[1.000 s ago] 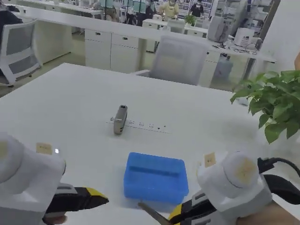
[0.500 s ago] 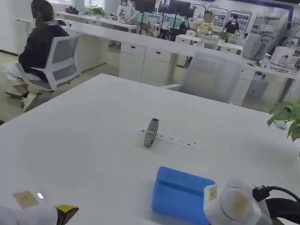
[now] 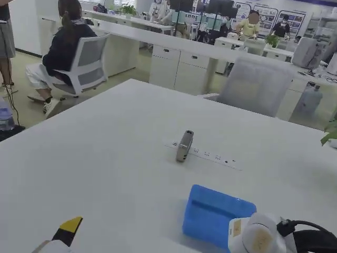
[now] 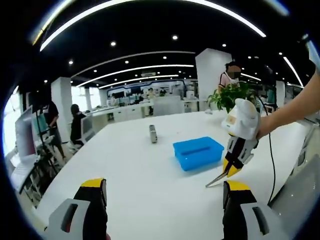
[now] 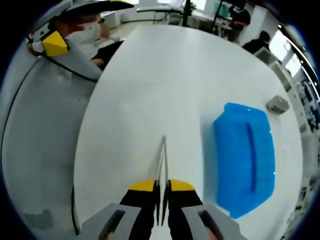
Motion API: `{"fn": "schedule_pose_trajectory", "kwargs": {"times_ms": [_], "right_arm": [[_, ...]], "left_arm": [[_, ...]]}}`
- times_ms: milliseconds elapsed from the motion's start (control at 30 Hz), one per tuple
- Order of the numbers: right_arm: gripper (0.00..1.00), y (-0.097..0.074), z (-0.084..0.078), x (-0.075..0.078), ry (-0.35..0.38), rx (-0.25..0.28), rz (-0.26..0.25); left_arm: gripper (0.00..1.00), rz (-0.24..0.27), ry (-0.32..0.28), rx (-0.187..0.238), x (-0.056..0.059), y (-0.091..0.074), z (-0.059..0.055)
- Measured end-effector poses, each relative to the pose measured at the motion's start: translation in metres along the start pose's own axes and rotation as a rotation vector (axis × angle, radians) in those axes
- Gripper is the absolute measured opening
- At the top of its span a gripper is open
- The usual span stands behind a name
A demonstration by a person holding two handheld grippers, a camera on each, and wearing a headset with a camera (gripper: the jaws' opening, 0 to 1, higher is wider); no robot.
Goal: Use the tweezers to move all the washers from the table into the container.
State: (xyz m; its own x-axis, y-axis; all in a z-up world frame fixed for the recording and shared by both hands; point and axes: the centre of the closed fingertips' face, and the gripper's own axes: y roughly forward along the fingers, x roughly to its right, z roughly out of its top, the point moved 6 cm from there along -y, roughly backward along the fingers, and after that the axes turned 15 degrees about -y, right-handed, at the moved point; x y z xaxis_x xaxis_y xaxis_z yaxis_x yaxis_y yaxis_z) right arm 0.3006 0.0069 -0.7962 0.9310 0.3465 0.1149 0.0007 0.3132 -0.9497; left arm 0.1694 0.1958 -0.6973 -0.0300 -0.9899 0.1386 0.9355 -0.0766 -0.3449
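White office table (image 3: 105, 158) spreads below both tools. Over its near left edge, the left gripper (image 4: 164, 184), black with yellow tips, has its jaws wide apart, holding nothing. A small grey metal adapter (image 3: 184, 145) sits mid-table. The blue rectangular plastic container (image 3: 216, 213) lies towards the near right edge. Just beside it, the right gripper (image 5: 161, 186) is clamped on slim silver metal tweezers (image 5: 162, 160).

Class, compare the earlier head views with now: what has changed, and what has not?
Only the view swung up and leftward; nothing was grasped or released. The blue plastic container and grey adapter stay put on the white table. The right hand-held gripper keeps the metal tweezers clamped; the left hand-held gripper is open.
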Motion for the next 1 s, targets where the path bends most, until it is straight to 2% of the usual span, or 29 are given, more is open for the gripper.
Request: {"fn": "schedule_pose_trajectory", "kwargs": {"times_ms": [67,167,233,433,533,567,667,800,933,1000], "right_arm": [[0.05,0.0,0.0,0.0,-0.001,-0.004,0.003],[0.04,0.003,-0.001,-0.002,0.004,-0.001,0.013],[0.04,0.005,-0.002,-0.003,-0.008,-0.003,0.011],[0.05,0.012,-0.006,-0.004,-0.025,-0.024,0.014],[0.05,0.018,-0.01,-0.004,-0.041,-0.051,0.012],[0.04,0.014,-0.009,-0.003,-0.062,-0.047,0.004],[0.05,0.013,-0.009,-0.002,-0.05,-0.046,0.015],[0.06,0.014,-0.007,-0.002,-0.023,-0.053,0.042],[0.08,0.015,-0.005,-0.003,-0.049,-0.089,0.049],[0.09,0.014,-0.006,-0.001,-0.029,-0.097,0.046]], "left_arm": [[0.99,0.025,0.027,0.013,-0.002,0.001,-0.001],[0.99,0.035,0.075,-0.015,0.0,0.005,-0.007],[0.99,0.037,0.084,-0.011,-0.001,0.006,-0.008],[0.99,0.038,0.063,-0.024,-0.005,0.008,-0.01],[0.99,0.043,0.04,-0.021,-0.008,0.008,-0.01],[0.99,0.044,0.032,-0.022,-0.01,0.008,-0.01],[0.99,0.046,0.012,-0.019,-0.011,0.007,-0.01],[0.99,0.052,0.015,-0.015,-0.011,0.007,-0.01],[0.99,0.048,0.008,-0.011,-0.011,0.007,-0.009],[0.99,0.048,0.017,-0.013,-0.01,0.006,-0.01]]}}
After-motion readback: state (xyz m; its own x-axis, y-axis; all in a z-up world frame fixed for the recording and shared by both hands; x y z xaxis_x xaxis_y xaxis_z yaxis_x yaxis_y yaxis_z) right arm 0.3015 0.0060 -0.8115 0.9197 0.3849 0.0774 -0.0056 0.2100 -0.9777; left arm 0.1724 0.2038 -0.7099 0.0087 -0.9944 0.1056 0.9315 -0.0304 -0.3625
